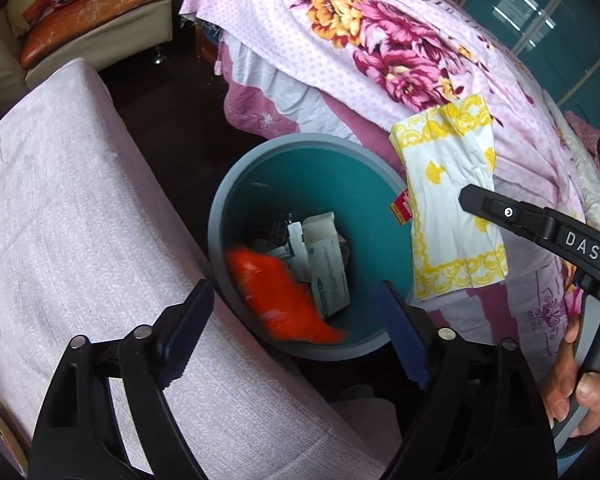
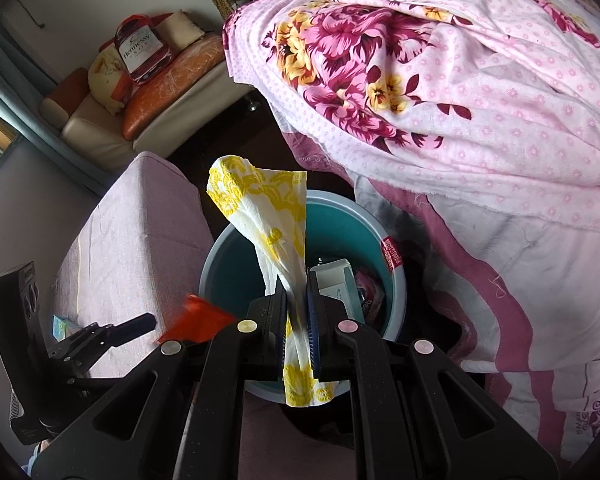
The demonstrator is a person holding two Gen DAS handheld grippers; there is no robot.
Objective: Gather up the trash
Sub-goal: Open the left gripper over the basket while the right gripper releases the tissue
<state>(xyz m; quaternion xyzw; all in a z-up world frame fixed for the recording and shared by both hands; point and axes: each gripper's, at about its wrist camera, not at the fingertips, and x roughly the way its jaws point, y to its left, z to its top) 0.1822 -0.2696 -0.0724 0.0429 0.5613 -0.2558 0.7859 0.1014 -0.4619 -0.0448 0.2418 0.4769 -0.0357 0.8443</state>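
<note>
Crinkled white-and-yellow paper napkin [image 2: 276,236] sits clamped in the right gripper [image 2: 298,312], its long axis running up along the fingers above the round teal bin [image 1: 300,176]. Left gripper [image 1: 292,320] gapes empty over the bin, a blurred orange wrapper [image 1: 276,292] beneath it.

Bin [image 1: 300,152] between bench [image 1: 80,200] and bed [image 1: 380,40], cartons [image 1: 324,264] inside, napkin [image 2: 268,216] above rim.

Both wrist views above bin [image 1: 296,152]

Floral-quilted bed [image 1: 400,52], dark floor [image 1: 172,120], cream sofa [image 2: 112,120].
</note>
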